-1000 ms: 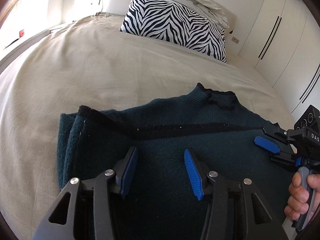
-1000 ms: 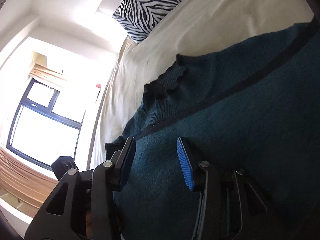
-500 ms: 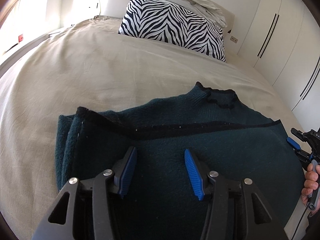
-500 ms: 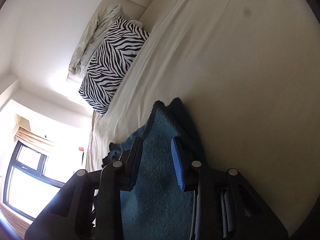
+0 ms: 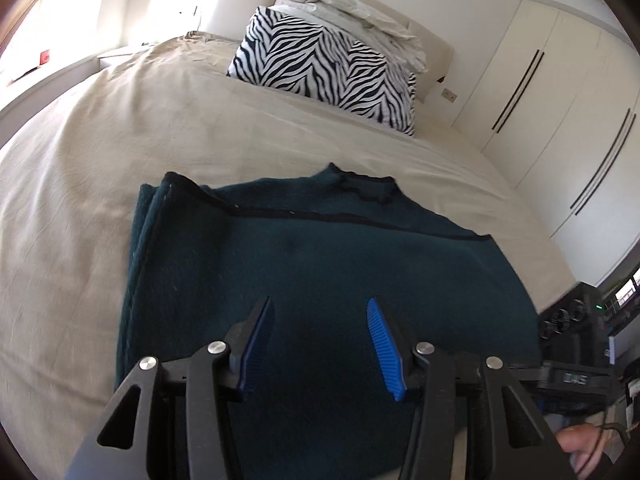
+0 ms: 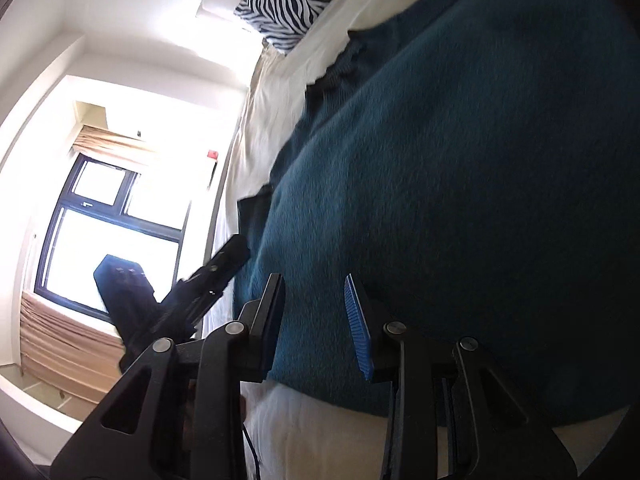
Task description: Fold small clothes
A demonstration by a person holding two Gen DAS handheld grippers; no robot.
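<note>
since half a second ago the right gripper (image 6: 314,320) has swung back from the sweater's outer edge, so that dark teal knit fills most of its view again, and the left gripper (image 5: 320,344) has moved closer over the garment, with the zebra pillow sitting higher and larger in its view.

left gripper hovers above the near part of the sweater (image 5: 320,264), its two blue-padded fingers (image 5: 382,348) spread well apart with nothing between them. right gripper's fingers (image 6: 358,328) are likewise apart and empty, poised over the sweater's near edge (image 6: 460,200), where the knit ends against the pale sheet below; whether either gripper touches the fabric cannot be told. from the left wrist view the body of the right tool shows at the lower right, just beside the sweater's right edge, with a bit of the person's hand (image 5: 576,442) under it. from the right wrist view the left tool appears as a dark shape at the left, in front of the window (image 6: 116,216).

sweater lies flat on the bed (image 5: 120,148), folded, with a thin black seam line running across it and a doubled thick edge on its left side; its collar (image 5: 368,186) points toward the head of the bed. beyond it the beige cover is bare up to the zebra pillow (image 5: 324,72), which leans against a heap of pale bedding (image 5: 360,20) at the headboard. white wardrobe doors (image 5: 560,120) with long dark handles stand to the right of the bed.
</note>
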